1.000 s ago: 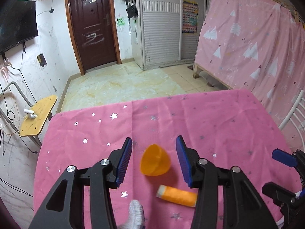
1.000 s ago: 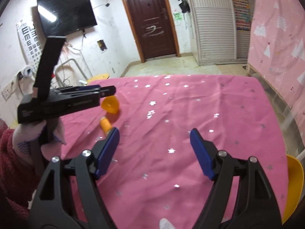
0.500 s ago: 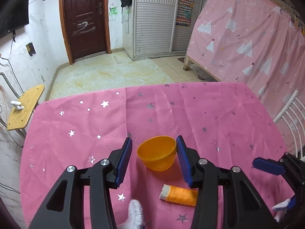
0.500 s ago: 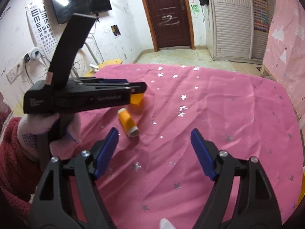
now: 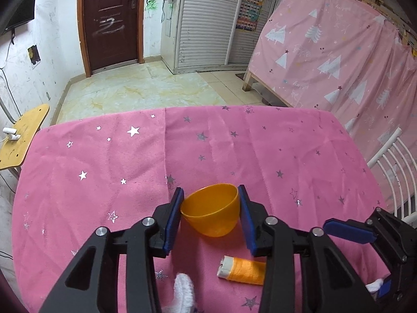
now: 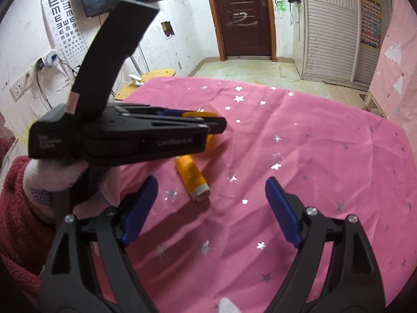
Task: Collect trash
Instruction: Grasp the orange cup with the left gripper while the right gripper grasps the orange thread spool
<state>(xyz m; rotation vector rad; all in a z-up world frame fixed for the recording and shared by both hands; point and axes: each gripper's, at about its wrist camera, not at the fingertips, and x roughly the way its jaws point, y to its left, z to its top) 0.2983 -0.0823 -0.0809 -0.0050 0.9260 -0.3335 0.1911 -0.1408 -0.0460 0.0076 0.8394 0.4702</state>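
An orange plastic cup (image 5: 211, 216) stands upright on the pink starred tablecloth (image 5: 104, 169). My left gripper (image 5: 209, 190) straddles it; its jaws are closing, and both blue pads touch the cup's rim. In the right wrist view the left gripper (image 6: 216, 125) hides most of the cup (image 6: 199, 114). An orange thread spool (image 5: 245, 271) lies on its side just nearer than the cup. My right gripper (image 6: 210, 182) hovers over the cloth, pointing at the spool (image 6: 191, 174). Its jaws are opening with nothing between them. It also shows as the right gripper (image 5: 349, 232) at the edge of the left wrist view.
A yellow wooden stool (image 5: 23, 135) stands off the table's far left corner. A white chair back (image 5: 393, 161) is at the right edge. A pink curtained frame (image 5: 338, 52) is beyond it. A tiled floor and a dark door (image 5: 112, 20) lie past the table.
My left gripper sank around the cup and its jaws narrowed onto the rim. My right gripper slid left toward the spool and its jaws widened.
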